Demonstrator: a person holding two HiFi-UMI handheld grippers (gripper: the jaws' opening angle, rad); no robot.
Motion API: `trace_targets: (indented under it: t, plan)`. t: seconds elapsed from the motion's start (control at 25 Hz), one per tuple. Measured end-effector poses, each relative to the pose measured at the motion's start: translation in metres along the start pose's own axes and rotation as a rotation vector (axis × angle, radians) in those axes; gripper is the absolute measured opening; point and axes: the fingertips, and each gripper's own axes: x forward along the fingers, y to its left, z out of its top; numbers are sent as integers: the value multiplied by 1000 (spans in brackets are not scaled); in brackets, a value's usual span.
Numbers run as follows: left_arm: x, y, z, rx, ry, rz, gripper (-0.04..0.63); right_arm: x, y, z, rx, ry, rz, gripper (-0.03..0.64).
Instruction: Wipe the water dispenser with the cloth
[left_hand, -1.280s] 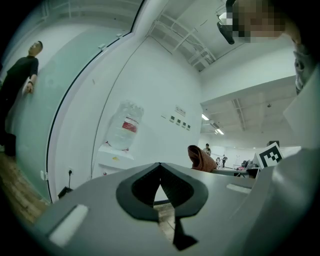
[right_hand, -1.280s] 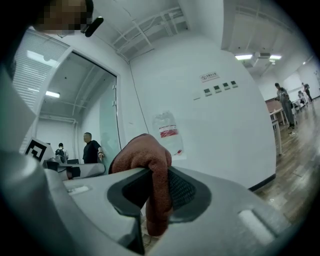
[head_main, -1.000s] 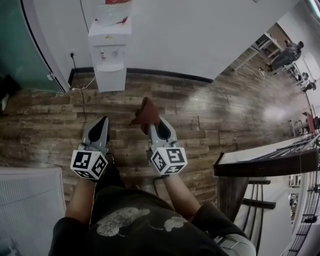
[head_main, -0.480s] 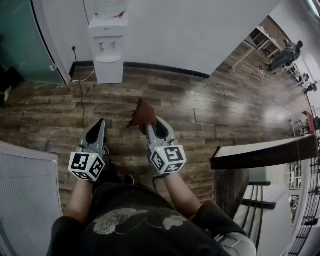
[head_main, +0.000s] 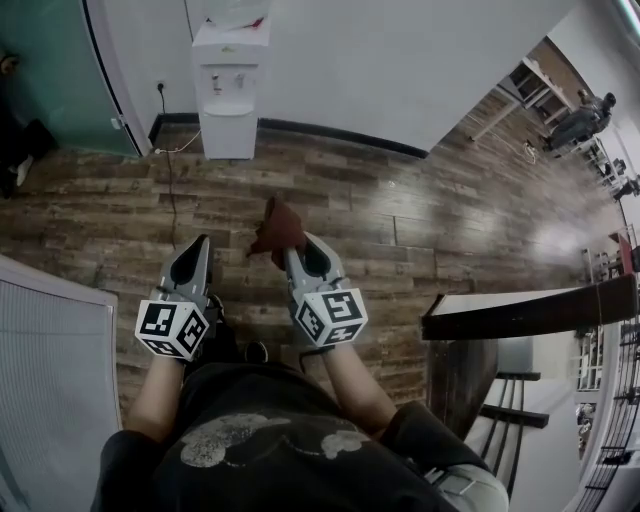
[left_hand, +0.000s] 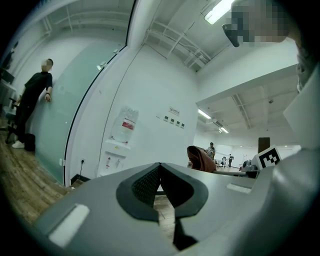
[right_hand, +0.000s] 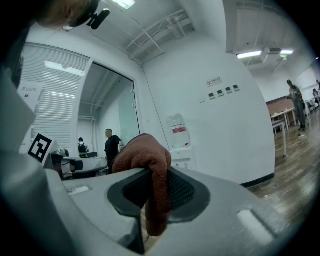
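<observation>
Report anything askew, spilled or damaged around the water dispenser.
Nothing stands out. The water dispenser stands upright against the wall, and the cloth is pinched in the right tongs; the left tongs are shut and empty.

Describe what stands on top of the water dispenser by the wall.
A clear water bottle with a red label stands on the water dispenser. Its lower end is covered by the dispenser's top, and its fill level cannot be told.
</observation>
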Motion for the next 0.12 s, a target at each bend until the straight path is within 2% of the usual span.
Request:
trace_targets:
  t: [0.12]
  plan:
    - [-5, 3, 3, 0, -1, 5, 20, 2, 11, 1, -9, 3, 24, 61]
